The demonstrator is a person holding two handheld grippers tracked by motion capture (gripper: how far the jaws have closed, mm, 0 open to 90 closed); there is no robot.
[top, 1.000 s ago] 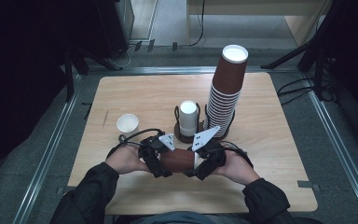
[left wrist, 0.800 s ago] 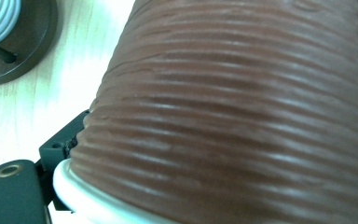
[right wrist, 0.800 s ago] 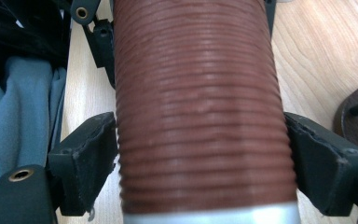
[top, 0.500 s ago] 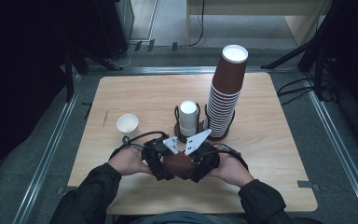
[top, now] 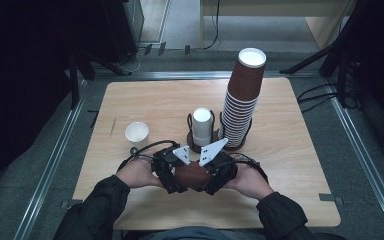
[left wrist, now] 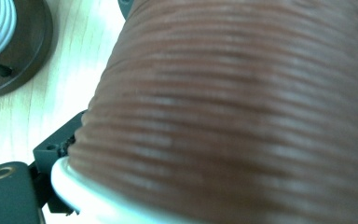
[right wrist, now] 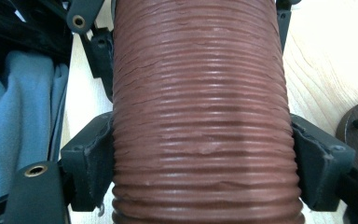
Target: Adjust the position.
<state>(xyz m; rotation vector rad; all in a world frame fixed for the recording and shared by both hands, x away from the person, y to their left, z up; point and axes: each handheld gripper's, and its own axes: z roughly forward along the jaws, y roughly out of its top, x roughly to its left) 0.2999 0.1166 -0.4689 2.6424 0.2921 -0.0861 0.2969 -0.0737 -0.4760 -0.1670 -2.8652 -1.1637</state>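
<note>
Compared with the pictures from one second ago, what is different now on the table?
Very little. The left gripper jaws have just been opening at the rim of the brown ribbed paper cup; the right gripper holds its body. The tall cup stack, white sleeve stack and small white cup stayed put.

A: What is the thing in hand?

B: A brown cup (top: 192,175), ribbed all round, with a white rim.

A: How does it lie?

B: On its side, level, near the table's (top: 290,150) front edge, held between both grippers.

A: And close up?

B: In the right gripper view the cup (right wrist: 200,116) runs bottom to top, ridges crosswise, a few creased. In the left gripper view the cup (left wrist: 242,107) is blurred, its white rim at the lower left.
</note>
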